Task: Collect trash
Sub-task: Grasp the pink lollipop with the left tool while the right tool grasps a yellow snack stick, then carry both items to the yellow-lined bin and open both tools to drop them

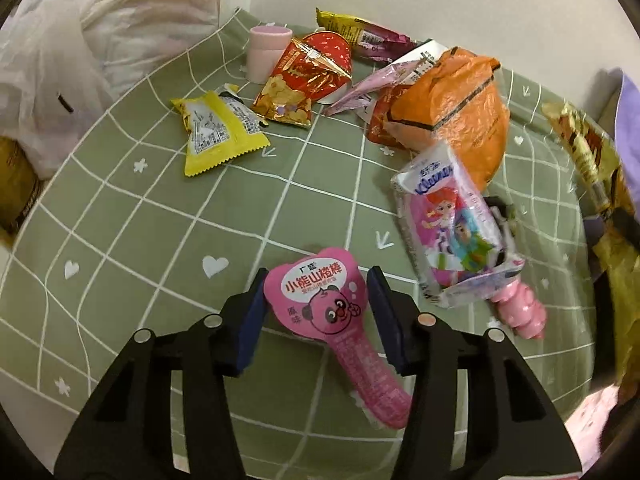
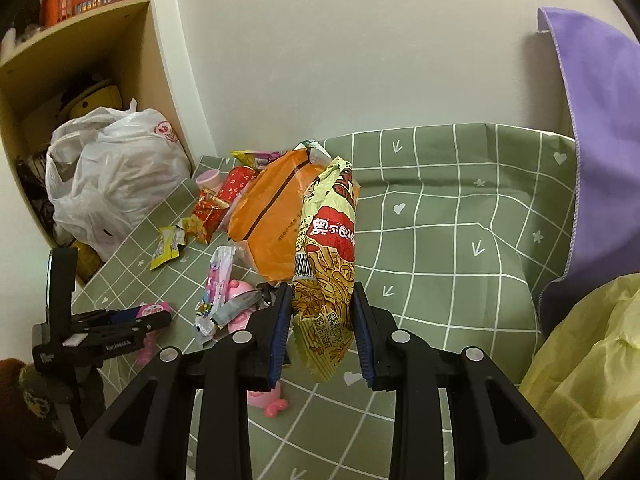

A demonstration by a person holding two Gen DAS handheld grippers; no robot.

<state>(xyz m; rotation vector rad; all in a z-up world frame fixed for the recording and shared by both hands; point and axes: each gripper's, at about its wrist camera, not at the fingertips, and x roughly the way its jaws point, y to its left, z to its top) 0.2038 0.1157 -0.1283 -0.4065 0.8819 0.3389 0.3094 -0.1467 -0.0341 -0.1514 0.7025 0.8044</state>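
Note:
A pink lollipop-shaped snack wrapper [image 1: 320, 304] with a bear face lies flat on the green checked tablecloth [image 1: 160, 240]. My left gripper [image 1: 319, 276] is open, its blue pads close on either side of the wrapper's head, and the wrapper is not buckled. In the right wrist view this left gripper [image 2: 160, 316] is low at the left, over the same wrapper [image 2: 152, 309]. My right gripper [image 2: 321, 292] is shut on a tall yellow noodle snack bag [image 2: 328, 232], held upright above the cloth. That bag [image 1: 592, 168] also shows blurred at the left wrist view's right edge.
A tissue pack [image 1: 448, 224] lies on a pink toy [image 1: 520, 312]. Behind it are an orange bag [image 1: 452, 104], a yellow wrapper [image 1: 216, 132], a red-gold wrapper [image 1: 296, 84] and a pink cup [image 1: 266, 50]. A white plastic bag [image 2: 112, 176] sits left, with purple cloth [image 2: 600, 140] and a pale yellow bag [image 2: 588, 368] right.

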